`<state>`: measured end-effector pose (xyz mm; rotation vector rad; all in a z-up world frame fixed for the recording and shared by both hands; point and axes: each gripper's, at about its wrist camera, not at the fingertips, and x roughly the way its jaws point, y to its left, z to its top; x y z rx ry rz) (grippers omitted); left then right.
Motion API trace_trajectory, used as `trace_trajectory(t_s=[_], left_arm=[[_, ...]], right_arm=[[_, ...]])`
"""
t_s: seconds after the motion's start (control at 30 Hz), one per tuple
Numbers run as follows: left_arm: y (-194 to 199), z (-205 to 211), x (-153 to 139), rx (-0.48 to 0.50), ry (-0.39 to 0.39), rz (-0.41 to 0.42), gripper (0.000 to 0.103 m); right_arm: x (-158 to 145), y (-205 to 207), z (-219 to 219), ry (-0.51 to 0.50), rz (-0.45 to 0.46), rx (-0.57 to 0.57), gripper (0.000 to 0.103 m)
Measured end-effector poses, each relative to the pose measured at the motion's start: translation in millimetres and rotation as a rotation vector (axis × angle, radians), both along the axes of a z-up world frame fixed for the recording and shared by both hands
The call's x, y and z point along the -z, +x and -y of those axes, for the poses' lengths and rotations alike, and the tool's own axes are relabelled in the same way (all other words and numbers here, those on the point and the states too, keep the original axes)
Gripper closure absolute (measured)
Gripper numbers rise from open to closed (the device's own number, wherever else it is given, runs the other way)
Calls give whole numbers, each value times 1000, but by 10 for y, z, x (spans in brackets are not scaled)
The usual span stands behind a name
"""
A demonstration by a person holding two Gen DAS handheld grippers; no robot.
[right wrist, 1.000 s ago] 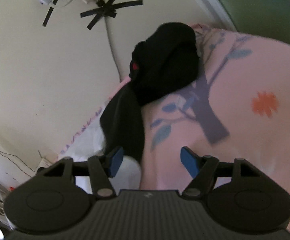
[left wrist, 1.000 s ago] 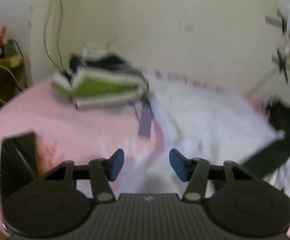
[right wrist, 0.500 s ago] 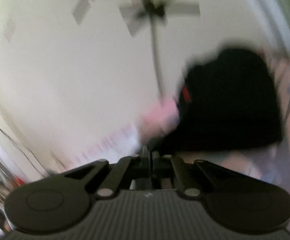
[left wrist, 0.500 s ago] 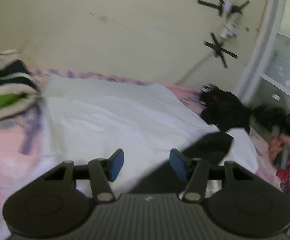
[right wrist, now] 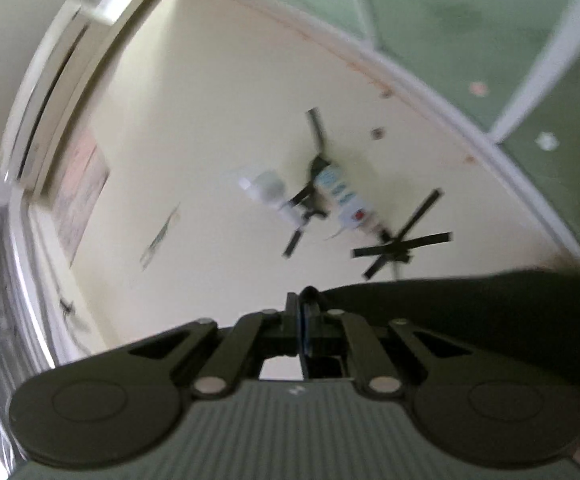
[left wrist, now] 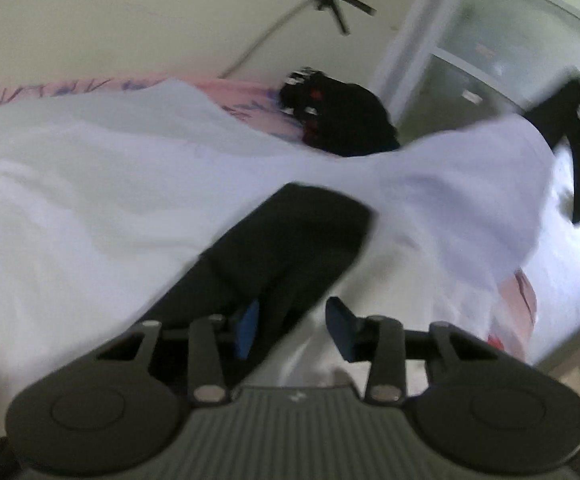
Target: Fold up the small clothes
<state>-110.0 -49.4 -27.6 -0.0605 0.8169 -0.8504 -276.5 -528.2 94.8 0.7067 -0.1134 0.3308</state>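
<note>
A white garment lies spread over the pink bed sheet. A black sleeve-like piece of cloth lies on it and runs down between the fingers of my open left gripper. My right gripper is shut on a black garment, lifted and pointing at the wall. In the left wrist view the right gripper appears at the far right, lifting a white fabric edge.
A heap of black clothes lies at the back of the bed by the wall. A power strip is taped to the wall with black tape. A window frame stands on the right.
My right gripper closed on the black garment and swung up toward the wall. My left gripper swept right across the bed, from the folded stack to the black sleeve.
</note>
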Motion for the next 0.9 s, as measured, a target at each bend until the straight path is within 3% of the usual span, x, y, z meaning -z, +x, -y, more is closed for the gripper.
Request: trace_trajectory(t_s=[0.07,0.13,0.23,0.33,0.4,0.47,0.5,0.57,0.67,0.8,0.87,0.9], left_arm=[[-104,-160,-68,29,-59,-17,68],[-254,-464,-188,-1,-121,16,66],[-511,-1100,-361,-133,-201,91,57],[-738,-1687,-473,-316,-224,144,48],[-873,-2002,-505,-429,-217,165,43],[-963,-2190,-513,-500,-212,168,41],[-990,-2253,-506,-525,-209,165,41],[-957,-2269,-484,-542,-201,158,41],[-853,-2171,-483,-495,-179,147,41],[-655,-1667,-468,-393,-106,176,38],[-590,-1390,-465,-326,-77,193,28],[-573,-1279,-450,-293,-62,198,28]], right_arm=[[-180,225,-366,-121,-4,-96,103],[-290,481,-880,-254,-18,-239,103],[-233,787,-1710,-403,-51,-484,103],[-1,1039,-2540,-490,-93,-733,101],[254,1119,-3087,-566,-146,-886,74],[539,1151,-3493,-672,-206,-954,29],[657,1139,-3601,-712,-223,-983,28],[789,1088,-3623,-773,-250,-996,30],[783,1003,-3284,-723,-284,-977,30],[670,905,-2522,-597,-338,-803,29],[621,845,-2164,-528,-362,-687,29],[611,814,-1995,-495,-369,-632,29]])
